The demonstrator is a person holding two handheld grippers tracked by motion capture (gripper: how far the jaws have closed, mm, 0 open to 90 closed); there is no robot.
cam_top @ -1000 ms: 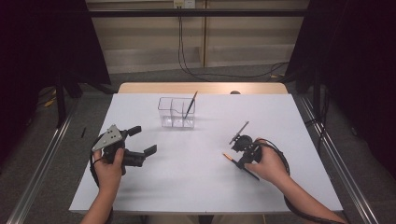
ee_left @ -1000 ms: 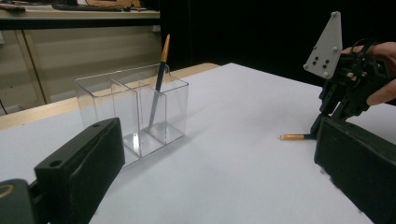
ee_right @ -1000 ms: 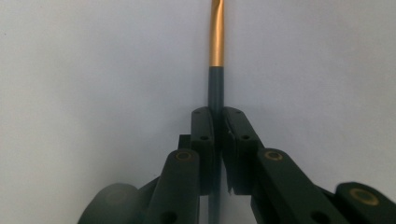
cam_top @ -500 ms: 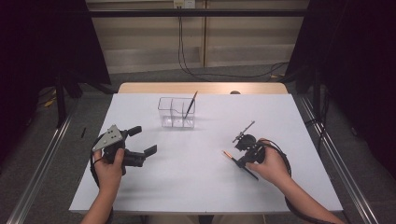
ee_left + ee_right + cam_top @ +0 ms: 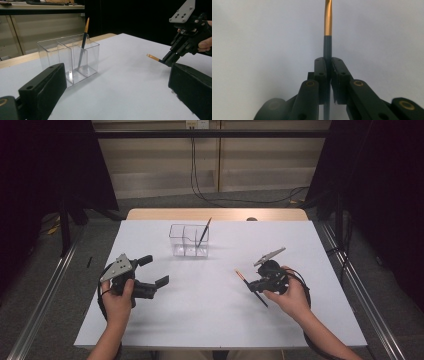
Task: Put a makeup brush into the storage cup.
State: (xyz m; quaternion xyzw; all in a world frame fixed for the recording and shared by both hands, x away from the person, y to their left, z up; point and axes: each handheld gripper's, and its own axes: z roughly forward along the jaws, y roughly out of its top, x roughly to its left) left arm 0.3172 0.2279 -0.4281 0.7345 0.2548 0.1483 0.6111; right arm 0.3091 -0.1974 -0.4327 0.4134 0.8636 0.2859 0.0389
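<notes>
Two grippers sit over the white table point(image 5: 215, 320): the right gripper point(image 5: 256, 285) has its jaws pinched tight on a dark pencil point(image 5: 327, 47) with a gold end, held low over the right side of the sheet. The left gripper point(image 5: 155, 282) rests with its jaws spread wide and empty at the left. Between them, farther back, a clear divided holder point(image 5: 68, 58) stands with a second pencil point(image 5: 83, 42) leaning in its right compartment.
</notes>
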